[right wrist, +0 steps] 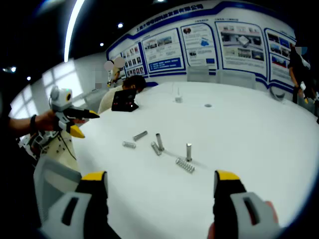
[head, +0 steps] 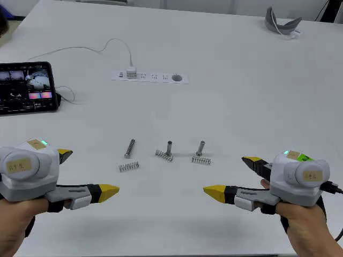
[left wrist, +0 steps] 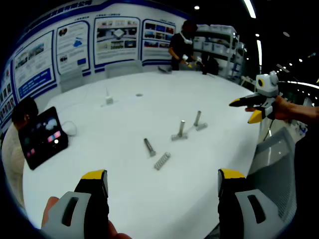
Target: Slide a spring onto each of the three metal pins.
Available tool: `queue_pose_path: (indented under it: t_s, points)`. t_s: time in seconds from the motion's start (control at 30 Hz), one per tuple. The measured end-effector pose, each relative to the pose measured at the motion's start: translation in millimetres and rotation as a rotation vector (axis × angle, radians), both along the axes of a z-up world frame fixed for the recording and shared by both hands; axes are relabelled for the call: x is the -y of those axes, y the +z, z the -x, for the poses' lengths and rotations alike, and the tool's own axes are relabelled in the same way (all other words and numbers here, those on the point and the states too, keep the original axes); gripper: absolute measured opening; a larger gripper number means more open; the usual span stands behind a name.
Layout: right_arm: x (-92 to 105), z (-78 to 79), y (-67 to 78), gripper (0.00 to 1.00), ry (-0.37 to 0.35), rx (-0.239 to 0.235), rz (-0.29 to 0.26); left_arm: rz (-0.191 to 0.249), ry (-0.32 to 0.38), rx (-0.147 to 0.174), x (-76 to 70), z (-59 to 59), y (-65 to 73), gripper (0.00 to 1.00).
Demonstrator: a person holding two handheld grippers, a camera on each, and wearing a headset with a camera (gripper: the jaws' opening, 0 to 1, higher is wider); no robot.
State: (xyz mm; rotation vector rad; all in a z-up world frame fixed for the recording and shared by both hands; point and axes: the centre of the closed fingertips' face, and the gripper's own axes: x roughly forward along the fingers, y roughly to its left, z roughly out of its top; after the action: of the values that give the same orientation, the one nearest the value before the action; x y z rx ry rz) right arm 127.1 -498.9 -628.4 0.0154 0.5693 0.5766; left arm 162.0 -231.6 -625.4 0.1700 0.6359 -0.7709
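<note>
While left gripper and right gripper spread fingers wide, one pin lies flat, two pins upright.

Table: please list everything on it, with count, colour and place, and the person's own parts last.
Pins: 3, grey metal, centre row; left one lying, other two upright.
Springs: 3, silver, one lying by each pin.
Power strip: 1, white, behind the pins.
Tablet: 1, black, left edge.
Band: 1, grey, far right.
Table: 1, white.
Left gripper: white, yellow tips, open, near left.
Right gripper: same, open, near right.
</note>
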Motion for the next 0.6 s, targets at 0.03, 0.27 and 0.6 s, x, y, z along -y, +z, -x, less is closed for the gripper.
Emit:
queue_pose_path:
  t_s: [0.03, 0.27, 0.6]
  points:
    - [0.0, -0.2, 0.1, 0.89, -0.001, 0.0, -0.001, 0.002, 0.002, 0.001, -0.5, -0.6, 0.5, 0.93]
    - [-1.8, -1.4, 0.5, 0.9, 0.008, 0.0, 0.0, 0.006, 0.008, 0.004, -3.7, -4.2, 1.8, 0.93]
    - [-7.7, -2.0, 3.3, 0.91, 0.022, 0.003, -0.018, 0.004, 0.007, -0.006, -4.6, -8.1, -1.4, 0.92]
